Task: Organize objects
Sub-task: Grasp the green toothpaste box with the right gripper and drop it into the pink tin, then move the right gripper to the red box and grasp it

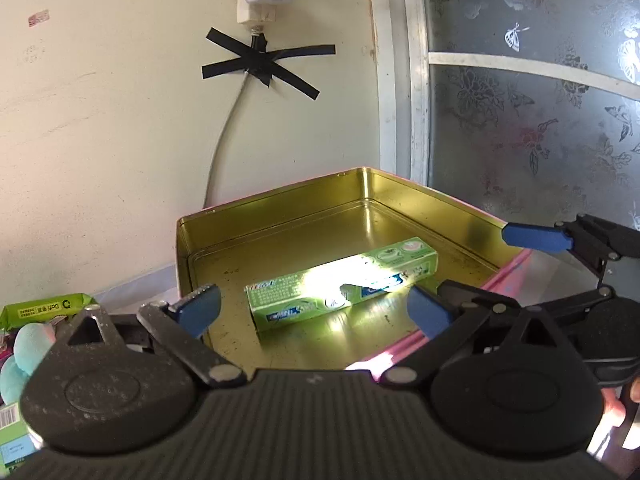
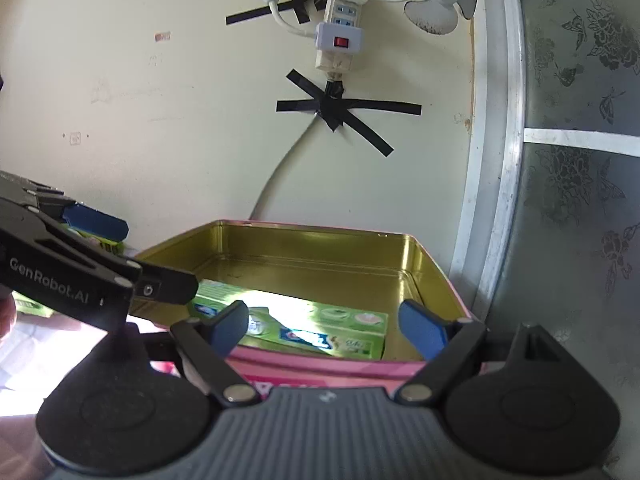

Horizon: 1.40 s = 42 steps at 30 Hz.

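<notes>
So far one item is put away: the toothpaste box lies flat on the floor of the open tin, slantwise and near its front wall. Both the left gripper and right gripper hover at the tin's front edge, jaws spread, holding nothing. Left of the tin a green packet and a pastel plush wait, so sorting looks barely begun.

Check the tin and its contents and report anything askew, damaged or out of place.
Nothing looks damaged or spilled. The green toothpaste box lies flat on the bottom of the open gold-lined tin, set at a slant to the tin's walls rather than parallel. A bright patch of glare crosses the box, hiding part of its print.
</notes>
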### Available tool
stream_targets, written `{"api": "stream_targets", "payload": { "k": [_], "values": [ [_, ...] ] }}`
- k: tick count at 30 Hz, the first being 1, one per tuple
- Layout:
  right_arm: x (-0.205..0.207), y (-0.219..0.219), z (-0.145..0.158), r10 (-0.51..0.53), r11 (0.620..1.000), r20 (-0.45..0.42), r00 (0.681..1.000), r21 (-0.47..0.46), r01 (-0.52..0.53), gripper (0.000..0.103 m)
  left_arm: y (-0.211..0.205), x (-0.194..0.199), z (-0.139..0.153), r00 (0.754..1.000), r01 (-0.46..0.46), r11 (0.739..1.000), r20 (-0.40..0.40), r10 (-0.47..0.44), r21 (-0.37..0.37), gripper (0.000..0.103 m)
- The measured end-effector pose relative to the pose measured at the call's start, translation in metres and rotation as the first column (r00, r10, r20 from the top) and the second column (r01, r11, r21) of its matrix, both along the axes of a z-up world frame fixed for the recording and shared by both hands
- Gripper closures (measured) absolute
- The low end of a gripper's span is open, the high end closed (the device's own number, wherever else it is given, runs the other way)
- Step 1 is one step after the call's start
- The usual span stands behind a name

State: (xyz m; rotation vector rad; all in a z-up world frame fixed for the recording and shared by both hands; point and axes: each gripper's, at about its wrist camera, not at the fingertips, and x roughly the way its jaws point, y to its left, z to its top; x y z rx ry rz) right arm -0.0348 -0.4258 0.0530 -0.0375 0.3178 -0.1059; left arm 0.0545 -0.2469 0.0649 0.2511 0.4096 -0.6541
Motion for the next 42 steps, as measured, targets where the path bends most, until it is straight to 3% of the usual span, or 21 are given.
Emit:
{"api": "stream_targets", "payload": {
  "k": [6,9,13,15,18,21,22,24,27,31,33,37,39,40,42],
  "values": [
    [-0.031,0.047,0.000,0.083,0.995,0.050,0.995,0.051,-0.086,0.021,0.062,-0.032,-0.005,0.998,-0.053,0.998,-0.016,0.053,-0.036,0.002],
    [-0.033,0.075,-0.007,0.172,0.982,0.012,0.985,0.076,-0.172,0.031,0.097,-0.039,-0.016,0.993,-0.106,0.994,-0.047,0.105,-0.022,0.002],
    [-0.021,0.114,-0.015,0.306,0.943,-0.065,0.950,0.156,-0.294,0.044,0.155,-0.039,-0.034,0.968,-0.242,0.970,-0.063,0.243,0.024,0.002],
    [-0.012,0.133,-0.019,0.366,0.919,-0.095,0.926,0.196,-0.343,0.047,0.190,-0.033,-0.039,0.939,-0.332,0.943,-0.084,0.332,0.018,0.002],
    [0.008,0.174,-0.024,0.473,0.867,-0.146,0.869,0.256,-0.428,0.052,0.246,-0.022,-0.043,0.872,-0.477,0.879,-0.131,0.472,-0.012,0.003],
    [0.033,0.219,-0.022,0.557,0.816,-0.170,0.813,0.294,-0.498,0.060,0.304,-0.008,-0.042,0.772,-0.624,0.779,-0.197,0.604,-0.062,0.004],
    [0.045,0.238,-0.020,0.590,0.792,-0.173,0.789,0.317,-0.523,0.062,0.327,-0.004,-0.041,0.727,-0.677,0.730,-0.238,0.644,-0.094,0.005],
    [0.070,0.275,-0.015,0.640,0.751,-0.176,0.748,0.352,-0.559,0.063,0.361,0.003,-0.041,0.668,-0.739,0.655,-0.297,0.682,-0.159,0.005],
    [0.109,0.333,-0.011,0.683,0.715,-0.194,0.704,0.373,-0.591,0.063,0.391,0.018,-0.045,0.605,-0.794,0.572,-0.346,0.717,-0.205,0.005],
    [0.163,0.392,-0.014,0.698,0.700,-0.239,0.675,0.426,-0.573,0.063,0.412,0.035,-0.059,0.566,-0.823,0.510,-0.437,0.699,-0.250,0.008],
    [0.184,0.410,-0.021,0.703,0.696,-0.261,0.662,0.445,-0.563,0.063,0.414,0.038,-0.058,0.577,-0.816,0.513,-0.423,0.699,-0.266,0.013],
    [0.210,0.436,-0.041,0.697,0.708,-0.318,0.642,0.447,-0.547,0.063,0.411,0.043,-0.060,0.596,-0.802,0.543,-0.403,0.694,-0.250,0.023],
    [0.216,0.435,-0.051,0.722,0.676,-0.314,0.616,0.510,-0.532,0.064,0.410,0.042,-0.060,0.607,-0.794,0.550,-0.407,0.683,-0.260,0.028],
    [0.216,0.432,-0.055,0.735,0.653,-0.303,0.606,0.556,-0.515,0.064,0.413,0.044,-0.063,0.624,-0.780,0.561,-0.422,0.658,-0.277,0.036],
    [0.210,0.427,-0.057,0.743,0.635,-0.289,0.604,0.587,-0.502,0.066,0.413,0.043,-0.064,0.652,-0.755,0.582,-0.440,0.618,-0.301,0.040]
  ]
}}
